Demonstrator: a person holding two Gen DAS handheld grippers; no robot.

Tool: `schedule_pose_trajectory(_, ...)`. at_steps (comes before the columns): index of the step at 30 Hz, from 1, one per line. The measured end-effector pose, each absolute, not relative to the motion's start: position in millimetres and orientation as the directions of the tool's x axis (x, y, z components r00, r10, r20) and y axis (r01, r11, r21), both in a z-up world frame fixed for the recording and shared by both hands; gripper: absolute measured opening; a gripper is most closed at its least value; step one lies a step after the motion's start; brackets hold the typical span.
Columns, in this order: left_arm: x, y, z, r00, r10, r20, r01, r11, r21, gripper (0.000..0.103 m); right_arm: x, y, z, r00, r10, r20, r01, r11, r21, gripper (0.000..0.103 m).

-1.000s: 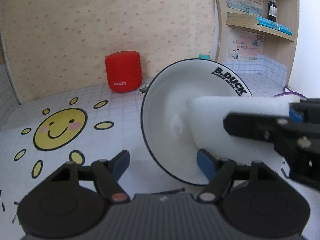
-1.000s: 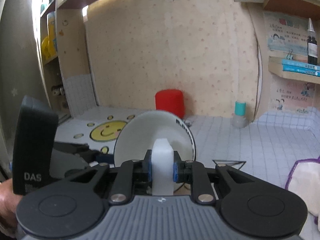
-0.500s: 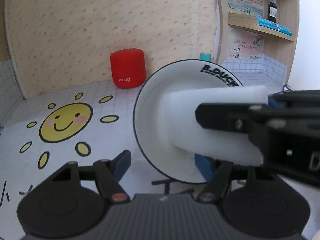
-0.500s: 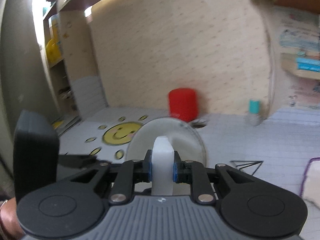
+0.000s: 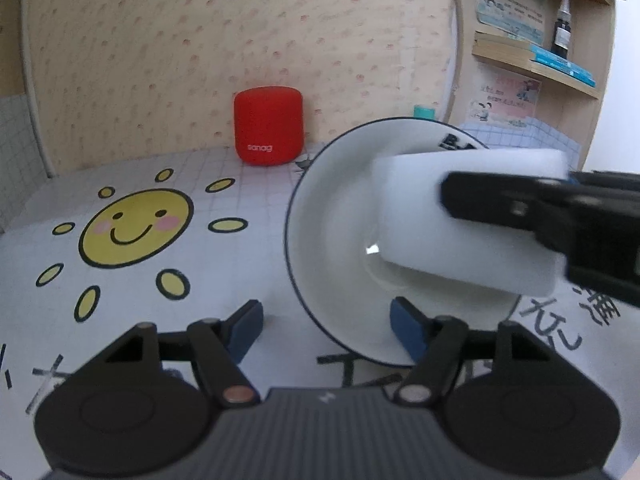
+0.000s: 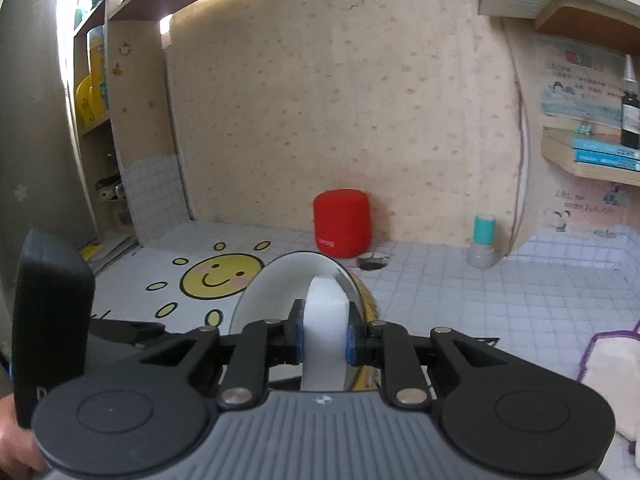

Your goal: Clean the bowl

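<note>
Left wrist view looks forward, low over the tabletop, close on the tilted bowl (image 5: 340,216) from its open side. Right wrist view sits higher, looking along its fingers into the same bowl (image 6: 276,292). Both share the red speaker (image 5: 268,130) (image 6: 342,222), sun decal (image 5: 134,228) (image 6: 220,276) and back wall.

You have a white grid-patterned tabletop (image 5: 248,184) printed with a yellow smiling sun (image 5: 134,229); on it by the wall stand a red cylindrical speaker (image 5: 268,131) and a small teal-capped grey bottle (image 6: 484,241)
</note>
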State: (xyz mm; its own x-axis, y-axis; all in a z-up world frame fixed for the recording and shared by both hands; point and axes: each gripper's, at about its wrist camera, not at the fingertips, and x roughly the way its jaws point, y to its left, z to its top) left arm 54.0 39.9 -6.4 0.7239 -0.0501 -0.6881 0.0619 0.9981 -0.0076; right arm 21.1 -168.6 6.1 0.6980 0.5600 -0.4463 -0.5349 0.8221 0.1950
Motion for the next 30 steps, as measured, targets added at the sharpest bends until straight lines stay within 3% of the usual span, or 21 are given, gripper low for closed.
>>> schedule_pose_trajectory(30, 53, 35, -5, 0.708, -0.058, -0.704, 0.07, 0.998, -0.012, 0.069, 24, -162, 8, 0.662, 0.58, -0.474, -0.578, 0.798, 0.17, 0.018)
